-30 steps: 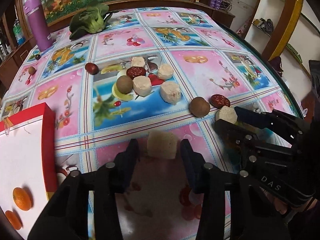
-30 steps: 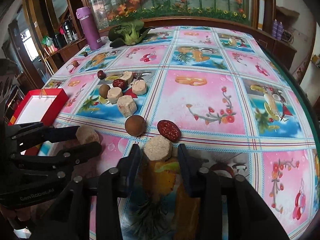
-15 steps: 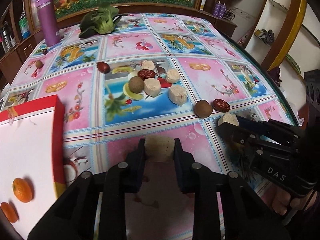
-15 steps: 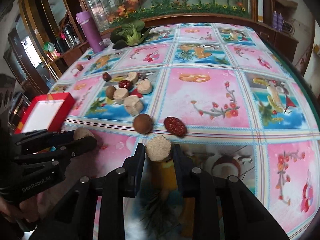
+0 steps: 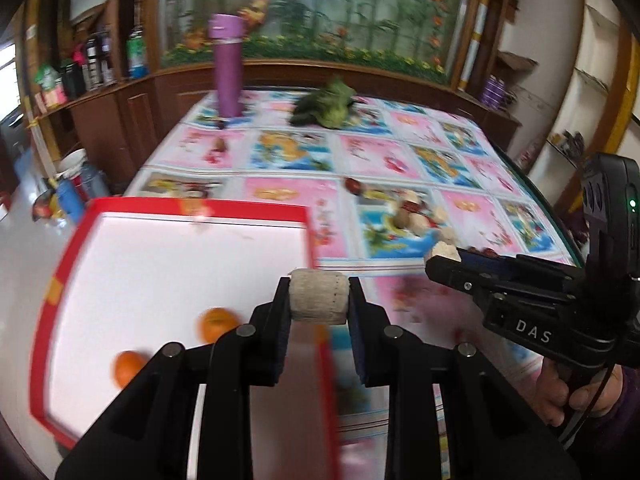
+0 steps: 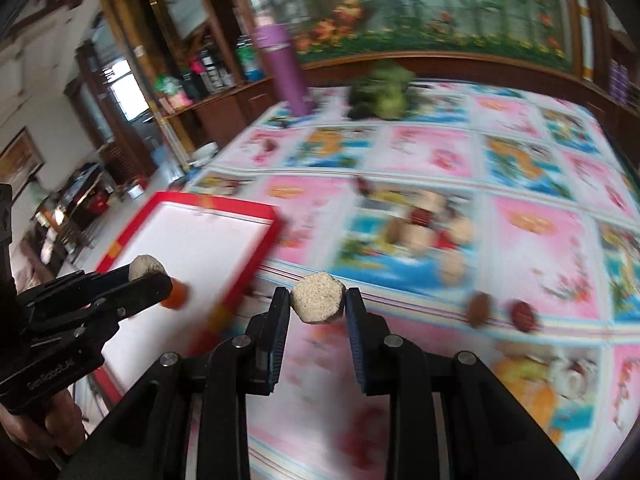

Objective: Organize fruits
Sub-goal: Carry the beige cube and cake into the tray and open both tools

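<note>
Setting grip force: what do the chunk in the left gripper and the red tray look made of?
The chunk in the left gripper looks pale, matte and grainy, perhaps fibrous or crumbly. The red tray looks like stiff card with a smooth white lining; motion blur leaves that open.

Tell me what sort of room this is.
Probably a home dining or living room: a table under a fruit-print cloth, wooden cabinets crowded with bottles, and a big planted fish tank along the wall.

Both wrist views face forward, above table [image 5: 400, 152]; share red tray [image 6: 256, 216].
</note>
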Motion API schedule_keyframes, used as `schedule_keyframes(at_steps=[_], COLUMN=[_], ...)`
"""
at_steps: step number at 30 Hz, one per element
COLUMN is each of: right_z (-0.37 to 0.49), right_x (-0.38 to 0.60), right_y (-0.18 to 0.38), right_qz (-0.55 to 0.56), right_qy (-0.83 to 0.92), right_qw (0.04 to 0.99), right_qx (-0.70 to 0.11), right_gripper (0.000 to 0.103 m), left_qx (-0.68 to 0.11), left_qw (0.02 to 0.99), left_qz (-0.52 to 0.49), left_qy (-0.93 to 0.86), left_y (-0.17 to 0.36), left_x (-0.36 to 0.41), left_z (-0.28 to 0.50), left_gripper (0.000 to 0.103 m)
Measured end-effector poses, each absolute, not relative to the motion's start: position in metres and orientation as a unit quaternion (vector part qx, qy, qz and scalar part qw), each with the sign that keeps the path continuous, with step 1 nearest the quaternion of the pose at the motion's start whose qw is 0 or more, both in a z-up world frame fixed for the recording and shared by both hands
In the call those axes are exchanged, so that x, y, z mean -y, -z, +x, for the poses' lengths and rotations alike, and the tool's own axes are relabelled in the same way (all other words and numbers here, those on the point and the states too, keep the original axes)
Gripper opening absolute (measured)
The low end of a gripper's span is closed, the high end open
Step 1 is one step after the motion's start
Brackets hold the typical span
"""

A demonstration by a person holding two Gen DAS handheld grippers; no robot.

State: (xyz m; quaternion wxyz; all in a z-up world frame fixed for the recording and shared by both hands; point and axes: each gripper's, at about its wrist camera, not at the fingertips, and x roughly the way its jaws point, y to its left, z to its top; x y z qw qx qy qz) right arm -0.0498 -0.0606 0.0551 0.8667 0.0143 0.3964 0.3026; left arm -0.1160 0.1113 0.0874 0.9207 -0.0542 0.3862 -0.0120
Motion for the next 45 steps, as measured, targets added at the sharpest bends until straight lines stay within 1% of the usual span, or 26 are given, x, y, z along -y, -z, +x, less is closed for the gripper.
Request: schedule_keyframes(at_steps=[5,14,25,37,38,39,40,41,45], right_z=[-0.047,-0.035,-0.029,-0.027,-0.027,-0.027,-0.025,-0.025,-0.029], right_x=[-0.001,-0.075,-0.102,-0.099,-0.099,-0.097,-0.096,-0.093,-0.081], right_y=[-0.059,-0.042,-0.025,-0.022,-0.022,-0.022,-0.022,-0.023,-0.034], right_qz=[-0.002,-0.009,-0.022,-0.020,-0.018,-0.014,-0.008,-0.001,0.006], right_qy=[-0.352,-0.380,-0.369,-0.364,-0.367,-0.369,-0.370,-0.372,-0.372], right_qw=[0.849,0.826,0.809,0.803,0.802,0.801,0.800,0.800,0.817], right_qx=[-0.394,-0.416,-0.456,-0.471,-0.472,-0.472,-0.472,-0.470,-0.440], right_gripper=[0.027,0.027,0.027,0.028,0.030,0.034,0.037,0.041,0.043], left_qx=[-0.391,-0.407,-0.436,-0.460,-0.460,-0.460,-0.458,-0.453,-0.430], left_qw=[0.917,0.903,0.886,0.872,0.872,0.871,0.872,0.874,0.884], left_qz=[-0.063,-0.093,-0.103,-0.104,-0.106,-0.107,-0.105,-0.098,-0.068], left_qy=[-0.045,-0.101,-0.119,-0.129,-0.131,-0.133,-0.139,-0.145,-0.168], left_y=[-0.086,-0.065,-0.042,-0.030,-0.030,-0.031,-0.032,-0.034,-0.047], left_x=[-0.163,-0.218,-0.239,-0.239,-0.239,-0.240,-0.239,-0.237,-0.227], left_z=[-0.118,-0.118,-0.111,-0.109,-0.110,-0.110,-0.111,-0.111,-0.118], left_gripper=[0.028,0.028,0.028,0.030,0.033,0.042,0.047,0.054,0.074])
